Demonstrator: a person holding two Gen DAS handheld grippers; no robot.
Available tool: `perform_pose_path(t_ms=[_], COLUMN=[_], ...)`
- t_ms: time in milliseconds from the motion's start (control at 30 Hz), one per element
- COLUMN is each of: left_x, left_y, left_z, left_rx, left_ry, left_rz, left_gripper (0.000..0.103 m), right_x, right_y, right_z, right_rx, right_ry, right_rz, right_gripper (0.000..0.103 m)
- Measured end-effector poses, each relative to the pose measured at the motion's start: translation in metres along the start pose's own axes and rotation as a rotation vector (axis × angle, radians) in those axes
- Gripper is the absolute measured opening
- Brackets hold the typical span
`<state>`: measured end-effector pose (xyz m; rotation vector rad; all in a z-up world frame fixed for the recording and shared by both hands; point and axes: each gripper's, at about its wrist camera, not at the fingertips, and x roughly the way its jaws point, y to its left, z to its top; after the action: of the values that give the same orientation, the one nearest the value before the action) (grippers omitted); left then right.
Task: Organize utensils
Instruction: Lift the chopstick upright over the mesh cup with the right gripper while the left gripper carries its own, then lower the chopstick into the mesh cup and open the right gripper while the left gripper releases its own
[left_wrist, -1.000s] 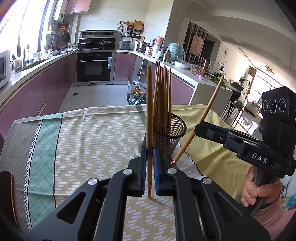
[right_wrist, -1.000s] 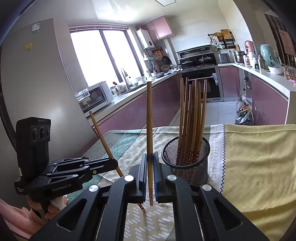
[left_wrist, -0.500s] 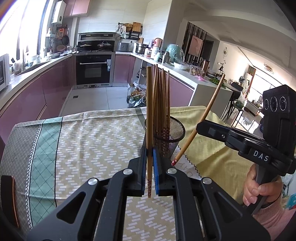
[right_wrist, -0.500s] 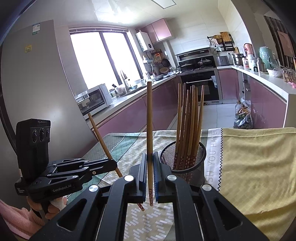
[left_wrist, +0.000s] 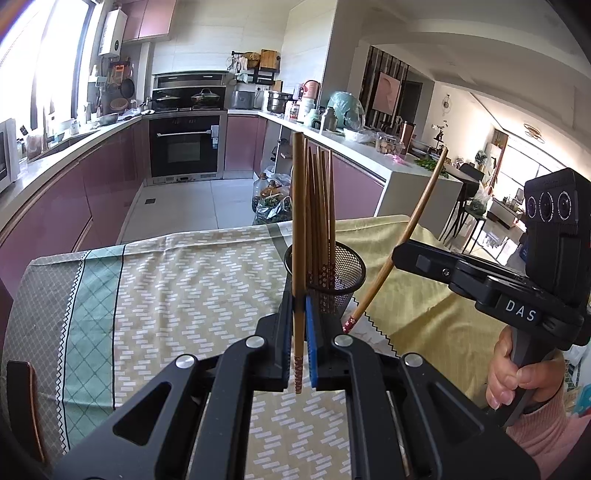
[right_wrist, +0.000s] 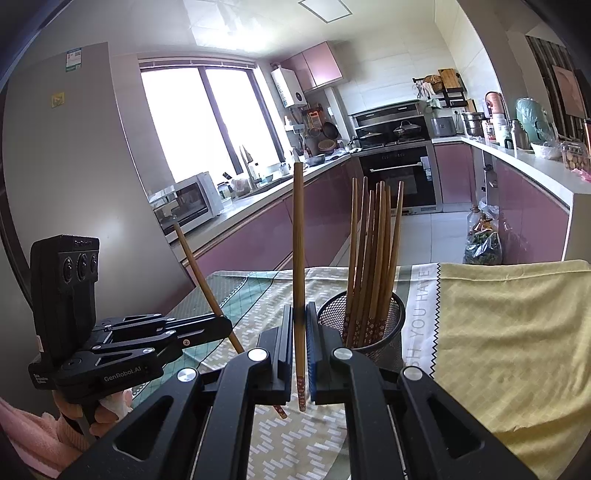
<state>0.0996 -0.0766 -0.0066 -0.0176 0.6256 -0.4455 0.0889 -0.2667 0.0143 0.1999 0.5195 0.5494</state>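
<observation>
A black mesh cup (left_wrist: 343, 271) stands on the clothed table and holds several brown chopsticks (left_wrist: 319, 214); it also shows in the right wrist view (right_wrist: 384, 317). My left gripper (left_wrist: 299, 306) is shut on one upright chopstick (left_wrist: 297, 221), just in front of the cup. My right gripper (right_wrist: 300, 314) is shut on another upright chopstick (right_wrist: 298, 236), left of the cup. Each gripper shows in the other's view, the right gripper (left_wrist: 399, 254) and the left gripper (right_wrist: 221, 326), each with its chopstick slanting.
The table wears a patterned green and beige cloth (left_wrist: 166, 288) and a yellow cloth (right_wrist: 509, 317). A chair back (left_wrist: 22, 398) sits at the table's left edge. Kitchen counters, an oven (left_wrist: 184, 147) and bags on the floor (left_wrist: 271, 203) lie beyond.
Both grippers with their chopsticks have risen slightly and drawn back a little from the cup. Their grips have not changed.
</observation>
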Motion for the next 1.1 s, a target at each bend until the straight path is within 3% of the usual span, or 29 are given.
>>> perform_pose_path(t_ms=[333,1100], left_x=[-0.001,-0.027], left_y=[0.0,-0.017], left_z=[0.009,0.062], left_rx=[0.01,0.05], left_ry=[-0.013,-0.159], left_rz=[-0.009,-0.038], left_gripper=[0.007,0.007], right_x=[-0.003,-0.018], right_y=[0.0,-0.009], right_z=[0.008,0.059], right_rx=[-0.011,-0.042], right_ry=[-0.017,-0.124], right_rz=[0.003,-0.009], right_gripper=[0.006,0.006])
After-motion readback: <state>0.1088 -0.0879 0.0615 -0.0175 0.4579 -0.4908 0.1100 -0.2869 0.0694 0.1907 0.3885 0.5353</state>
